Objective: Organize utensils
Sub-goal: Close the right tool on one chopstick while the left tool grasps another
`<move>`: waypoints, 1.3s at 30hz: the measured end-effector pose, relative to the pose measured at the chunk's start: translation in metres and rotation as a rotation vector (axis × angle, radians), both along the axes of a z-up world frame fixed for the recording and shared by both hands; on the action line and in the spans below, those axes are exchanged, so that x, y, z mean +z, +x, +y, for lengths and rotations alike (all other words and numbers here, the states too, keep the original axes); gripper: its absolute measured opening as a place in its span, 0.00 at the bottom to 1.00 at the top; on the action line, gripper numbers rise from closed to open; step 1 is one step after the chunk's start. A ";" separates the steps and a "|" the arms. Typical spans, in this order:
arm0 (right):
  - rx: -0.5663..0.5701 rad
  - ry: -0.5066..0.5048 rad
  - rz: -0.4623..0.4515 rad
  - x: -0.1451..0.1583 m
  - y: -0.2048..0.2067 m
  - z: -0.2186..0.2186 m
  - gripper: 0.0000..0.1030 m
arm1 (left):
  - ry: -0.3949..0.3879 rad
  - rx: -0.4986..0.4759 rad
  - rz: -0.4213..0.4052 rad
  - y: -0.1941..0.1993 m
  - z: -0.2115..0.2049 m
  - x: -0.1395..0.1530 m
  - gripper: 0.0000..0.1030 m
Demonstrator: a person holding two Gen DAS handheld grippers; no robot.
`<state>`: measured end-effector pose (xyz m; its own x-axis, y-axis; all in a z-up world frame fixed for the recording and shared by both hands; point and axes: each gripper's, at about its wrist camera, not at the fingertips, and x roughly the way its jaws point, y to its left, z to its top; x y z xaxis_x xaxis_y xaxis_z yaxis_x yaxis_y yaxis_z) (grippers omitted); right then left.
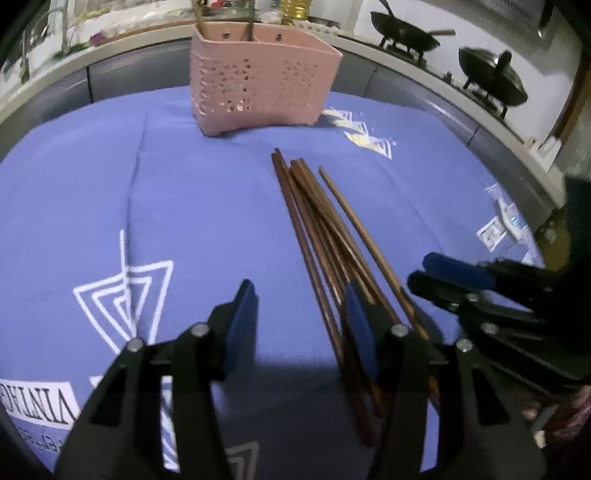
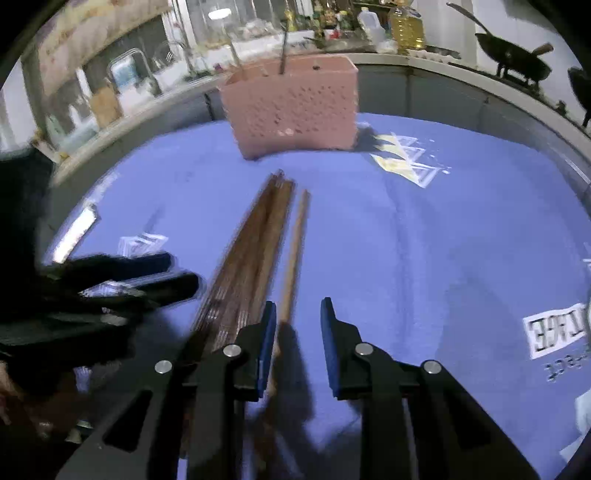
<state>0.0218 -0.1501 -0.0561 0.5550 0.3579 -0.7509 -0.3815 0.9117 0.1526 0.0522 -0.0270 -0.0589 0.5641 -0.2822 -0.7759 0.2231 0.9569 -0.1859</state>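
Several brown chopsticks (image 1: pixel 325 221) lie in a loose bundle on the blue cloth (image 1: pixel 184 206), pointing toward a pink perforated utensil holder (image 1: pixel 258 92) at the back. My left gripper (image 1: pixel 299 299) is open, just left of the bundle, its right finger over the near ends. My right gripper (image 1: pixel 439 273) comes in from the right beside the bundle. In the right wrist view my right gripper (image 2: pixel 298 314) is open, with one lighter chopstick (image 2: pixel 293 254) running between its fingers and the darker bundle (image 2: pixel 247 258) to its left. The holder (image 2: pixel 295 107) has a few utensils standing in it.
A counter runs behind the table with two black woks (image 1: pixel 406 33) on a stove at the right, an oil bottle (image 2: pixel 406 26) and clutter. The cloth has white printed patterns (image 1: pixel 125 295). The left gripper (image 2: pixel 140 280) shows at the left in the right wrist view.
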 end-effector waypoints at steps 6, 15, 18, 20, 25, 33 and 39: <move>0.118 0.024 0.064 -0.007 -0.006 0.020 0.21 | 0.005 0.014 0.020 0.004 0.004 -0.002 0.42; -0.016 0.114 0.124 -0.020 0.010 -0.014 0.06 | 0.086 -0.009 0.013 0.008 -0.013 -0.007 0.42; 0.002 0.118 0.129 -0.020 0.008 -0.014 0.07 | 0.111 -0.005 0.004 0.009 -0.016 -0.008 0.41; 0.004 0.101 0.106 -0.019 0.003 -0.013 0.07 | 0.110 0.006 0.006 0.010 -0.014 -0.007 0.36; -0.005 0.100 0.074 -0.015 0.006 -0.014 0.07 | 0.122 0.010 0.014 0.012 -0.013 -0.007 0.33; -0.036 0.079 0.065 -0.013 0.033 -0.021 0.07 | 0.228 -0.004 -0.021 0.028 -0.032 -0.008 0.33; -0.031 0.043 0.059 -0.013 0.050 -0.017 0.07 | 0.208 -0.007 -0.037 0.041 -0.028 -0.007 0.09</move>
